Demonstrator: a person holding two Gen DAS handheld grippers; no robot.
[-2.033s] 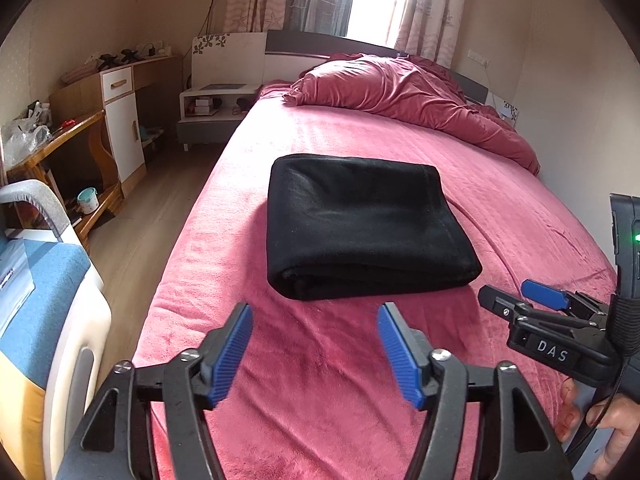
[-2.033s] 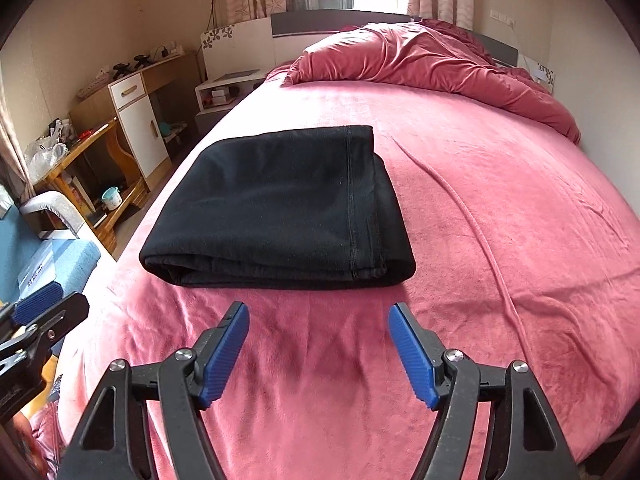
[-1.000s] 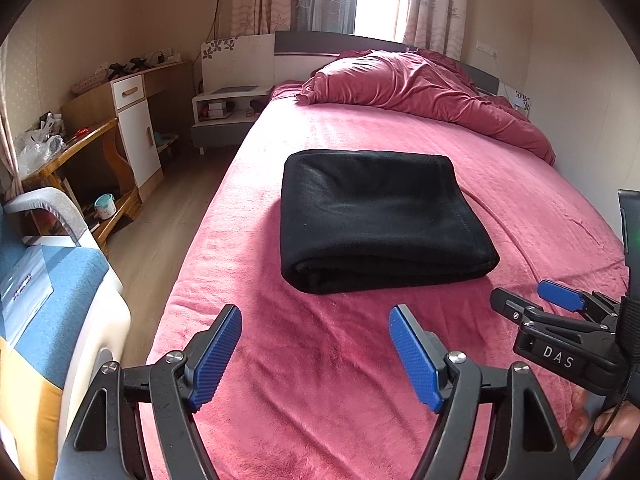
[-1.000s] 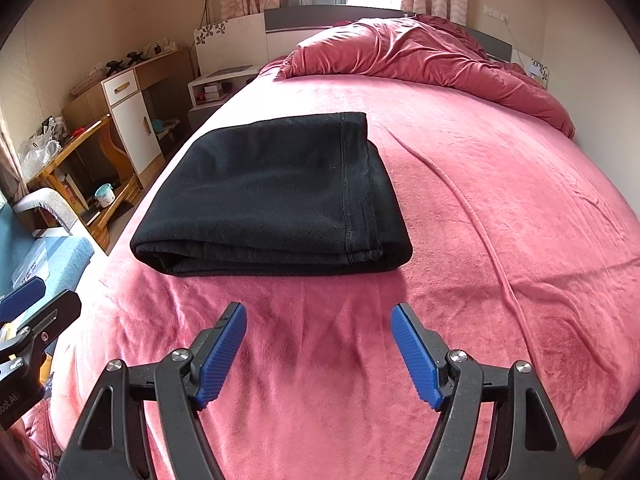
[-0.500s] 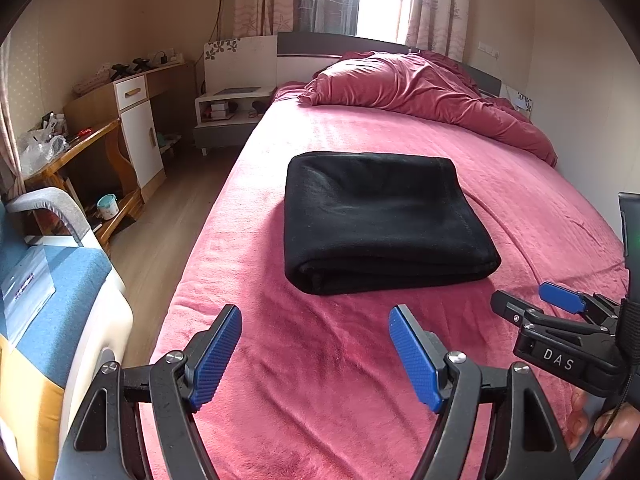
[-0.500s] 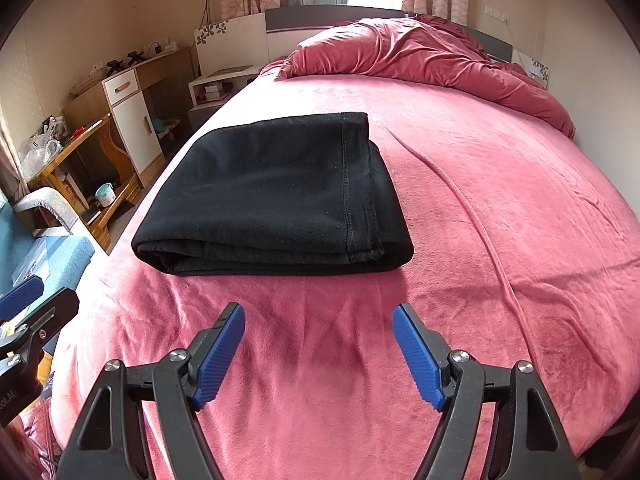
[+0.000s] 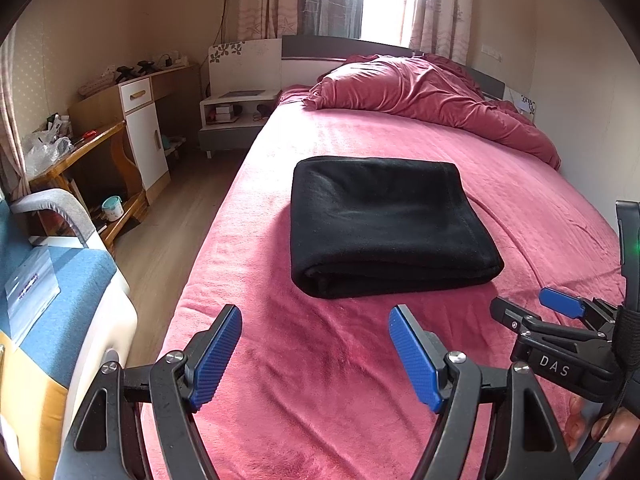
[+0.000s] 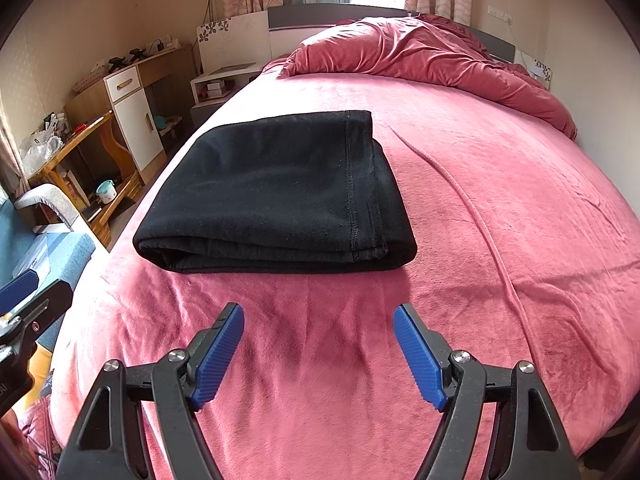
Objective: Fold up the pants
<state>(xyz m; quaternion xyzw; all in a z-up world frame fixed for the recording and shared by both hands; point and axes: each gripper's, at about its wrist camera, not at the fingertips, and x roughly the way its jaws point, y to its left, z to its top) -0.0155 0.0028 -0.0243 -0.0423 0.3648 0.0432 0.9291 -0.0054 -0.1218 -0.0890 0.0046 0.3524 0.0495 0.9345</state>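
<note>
Black fleece pants (image 7: 384, 224) lay folded into a thick rectangular bundle at frame centre on the pink plush bedspread (image 7: 520, 208), layered edges facing the camera, a stitched seam running down the right side in the right wrist view. Crumpled crimson duvet (image 7: 424, 92) sat heaped at upper right, near the headboard. White bedside cabinet (image 7: 236, 116) and wooden desk (image 7: 80, 148) stood at left. Left gripper (image 7: 316, 356) hovered with jaws wide, nothing between them, short of the bundle. Right gripper (image 8: 318, 356) likewise gaped empty over bare bedspread.
</note>
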